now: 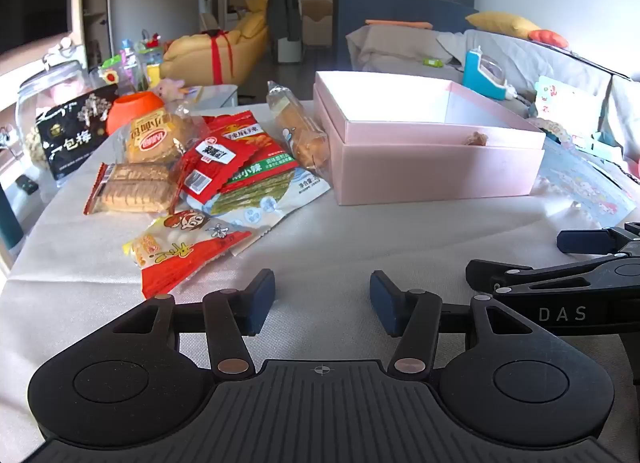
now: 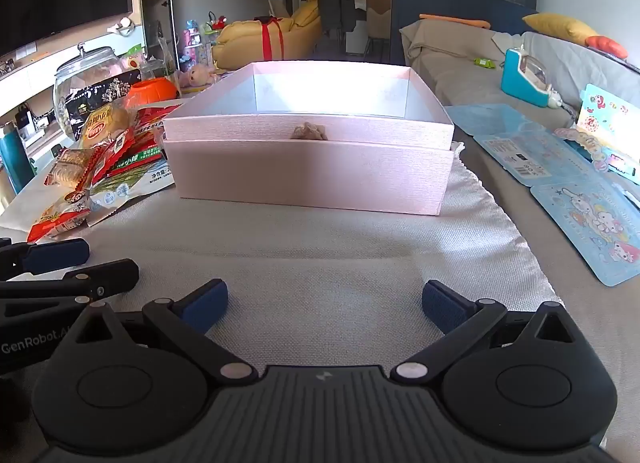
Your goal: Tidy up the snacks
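Observation:
A pile of snack packets [image 1: 200,167] lies on the white cloth, left of an open pink box [image 1: 432,167] that sits in its lid. Nearest me in the pile is a red and yellow packet [image 1: 180,251]; a biscuit pack [image 1: 132,189] and a long clear-wrapped roll [image 1: 300,131] lie further back. My left gripper [image 1: 322,303] hovers over bare cloth, open, nothing between its fingers. My right gripper [image 2: 324,305] stands wide open and empty in front of the pink box [image 2: 312,175]. The snack pile [image 2: 100,167] lies at its left.
A glass jar [image 1: 52,103] with a black bag and an orange cup [image 1: 134,109] stand behind the pile. Blue sticker sheets [image 2: 560,183] lie right of the cloth. A grey sofa [image 2: 460,63] with a teal toy runs behind the box.

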`<state>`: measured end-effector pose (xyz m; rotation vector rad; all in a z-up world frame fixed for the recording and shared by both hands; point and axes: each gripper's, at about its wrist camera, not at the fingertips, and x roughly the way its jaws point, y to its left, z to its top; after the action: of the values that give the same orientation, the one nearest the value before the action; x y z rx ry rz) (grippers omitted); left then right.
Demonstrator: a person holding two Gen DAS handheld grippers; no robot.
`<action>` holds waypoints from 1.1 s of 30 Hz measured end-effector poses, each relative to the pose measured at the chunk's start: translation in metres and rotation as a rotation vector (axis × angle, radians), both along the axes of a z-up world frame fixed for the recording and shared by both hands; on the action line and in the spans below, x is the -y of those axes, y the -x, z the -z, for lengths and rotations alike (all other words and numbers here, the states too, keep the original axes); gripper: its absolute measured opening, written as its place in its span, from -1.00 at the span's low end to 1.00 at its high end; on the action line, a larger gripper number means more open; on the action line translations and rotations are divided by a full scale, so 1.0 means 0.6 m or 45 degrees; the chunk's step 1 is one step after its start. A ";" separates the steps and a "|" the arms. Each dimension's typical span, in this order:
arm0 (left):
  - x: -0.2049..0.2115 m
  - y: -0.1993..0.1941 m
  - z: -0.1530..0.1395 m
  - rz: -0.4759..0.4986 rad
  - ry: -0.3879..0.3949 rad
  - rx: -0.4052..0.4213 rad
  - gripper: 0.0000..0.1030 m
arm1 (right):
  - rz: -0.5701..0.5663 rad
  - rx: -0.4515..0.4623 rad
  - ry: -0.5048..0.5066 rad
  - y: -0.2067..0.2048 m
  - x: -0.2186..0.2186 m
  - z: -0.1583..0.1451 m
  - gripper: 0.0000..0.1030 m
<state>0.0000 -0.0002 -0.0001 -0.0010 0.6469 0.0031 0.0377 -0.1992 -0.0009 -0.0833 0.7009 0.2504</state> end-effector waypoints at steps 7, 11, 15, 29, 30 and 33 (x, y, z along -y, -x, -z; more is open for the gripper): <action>0.000 0.000 0.000 0.000 0.013 0.001 0.12 | 0.000 0.009 -0.017 0.000 0.000 0.000 1.00; -0.001 0.000 0.000 0.000 0.015 0.002 0.12 | 0.000 0.010 -0.020 0.000 0.000 0.000 1.00; -0.001 0.000 0.000 0.000 0.015 0.002 0.12 | 0.000 0.011 -0.020 0.000 0.000 0.000 1.00; 0.000 0.000 0.000 0.000 0.014 0.001 0.12 | 0.000 0.011 -0.020 0.000 -0.001 0.000 1.00; 0.000 0.000 0.000 0.000 0.013 0.001 0.12 | 0.000 0.011 -0.020 0.000 -0.001 0.000 1.00; -0.001 0.000 0.000 0.000 0.014 0.001 0.12 | 0.000 0.011 -0.020 0.000 -0.001 0.000 1.00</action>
<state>0.0001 0.0002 0.0001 -0.0116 0.6458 -0.0005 0.0377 -0.1987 -0.0011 -0.0691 0.6906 0.2551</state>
